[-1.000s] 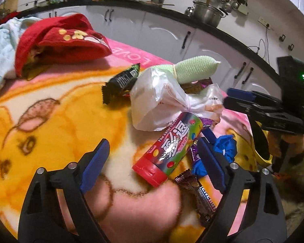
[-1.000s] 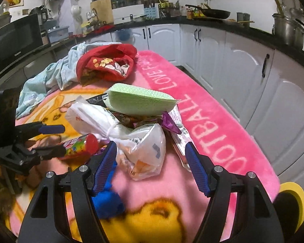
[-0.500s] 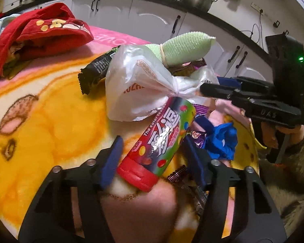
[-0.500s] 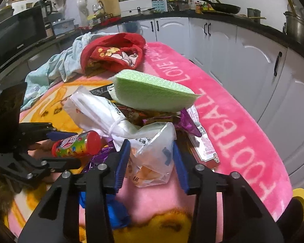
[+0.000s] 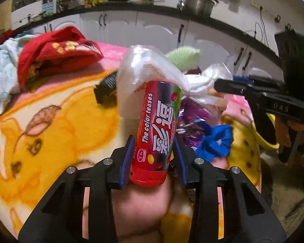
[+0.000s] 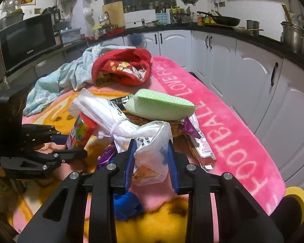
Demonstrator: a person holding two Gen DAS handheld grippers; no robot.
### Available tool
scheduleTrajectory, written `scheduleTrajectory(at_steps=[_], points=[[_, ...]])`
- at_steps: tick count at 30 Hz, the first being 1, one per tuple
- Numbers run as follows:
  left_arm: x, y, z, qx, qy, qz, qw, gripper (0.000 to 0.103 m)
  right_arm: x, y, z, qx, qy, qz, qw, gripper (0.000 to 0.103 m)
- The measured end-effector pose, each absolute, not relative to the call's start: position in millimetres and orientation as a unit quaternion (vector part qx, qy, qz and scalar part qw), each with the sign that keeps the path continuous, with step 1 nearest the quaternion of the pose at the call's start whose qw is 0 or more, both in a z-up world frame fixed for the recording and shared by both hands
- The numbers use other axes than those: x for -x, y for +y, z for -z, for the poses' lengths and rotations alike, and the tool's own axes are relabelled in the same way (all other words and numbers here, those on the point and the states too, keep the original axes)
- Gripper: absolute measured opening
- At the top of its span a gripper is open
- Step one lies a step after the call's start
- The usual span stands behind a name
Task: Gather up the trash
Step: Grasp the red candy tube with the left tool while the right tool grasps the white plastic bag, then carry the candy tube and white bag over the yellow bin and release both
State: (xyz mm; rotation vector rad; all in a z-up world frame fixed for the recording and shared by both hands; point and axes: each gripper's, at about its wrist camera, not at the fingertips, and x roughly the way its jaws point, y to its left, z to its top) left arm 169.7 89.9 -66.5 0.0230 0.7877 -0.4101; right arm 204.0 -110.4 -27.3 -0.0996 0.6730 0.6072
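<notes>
Between the blue pads of the left gripper (image 5: 153, 158) a candy tube (image 5: 157, 129) is being clamped near its red cap, the jaws drawn in against both its sides; the tube is being held tilted upward, its printed side facing the left wrist camera, above the yellow and pink blanket (image 5: 56, 125); just behind its far end a white plastic bag (image 5: 146, 73) is being seen, knotted at the middle. At the right gripper (image 6: 150, 160) the other lobe of that plastic bag (image 6: 154, 143) is being pinched, the jaws pressed onto the crinkled film from either side; the bag's knot is being stretched toward the tube (image 6: 79, 131) on the left. Around the bag, purple wrappers (image 5: 192, 121), a blue scrap (image 5: 216, 141) and a black wrapper (image 5: 106, 89) are being left lying on the blanket; a green sponge (image 6: 160, 105) is being rested on top of the pile; farther back a red garment (image 6: 121, 66) and a pale blue cloth (image 6: 60, 81) are being seen beside each other.
</notes>
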Motion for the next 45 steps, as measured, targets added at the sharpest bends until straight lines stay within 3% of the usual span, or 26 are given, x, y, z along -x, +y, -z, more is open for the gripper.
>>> scheduleTrajectory(at_steps=[9, 26, 45], points=[[-146, 89, 34, 0.009, 0.341, 0.193, 0.92, 0.029, -186, -120, -2, 0.035, 0.289, -0.294, 0.91, 0.028], [-133, 20, 1, -0.007, 0.297, 0.254, 0.92, 0.029, -161, -193, -47, 0.0, 0.246, -0.232, 0.941, 0.027], [-141, -86, -6, -0.03, 0.289, 0.323, 0.901, 0.029, -131, -309, -49, -0.021, 0.24, -0.127, 0.962, 0.027]])
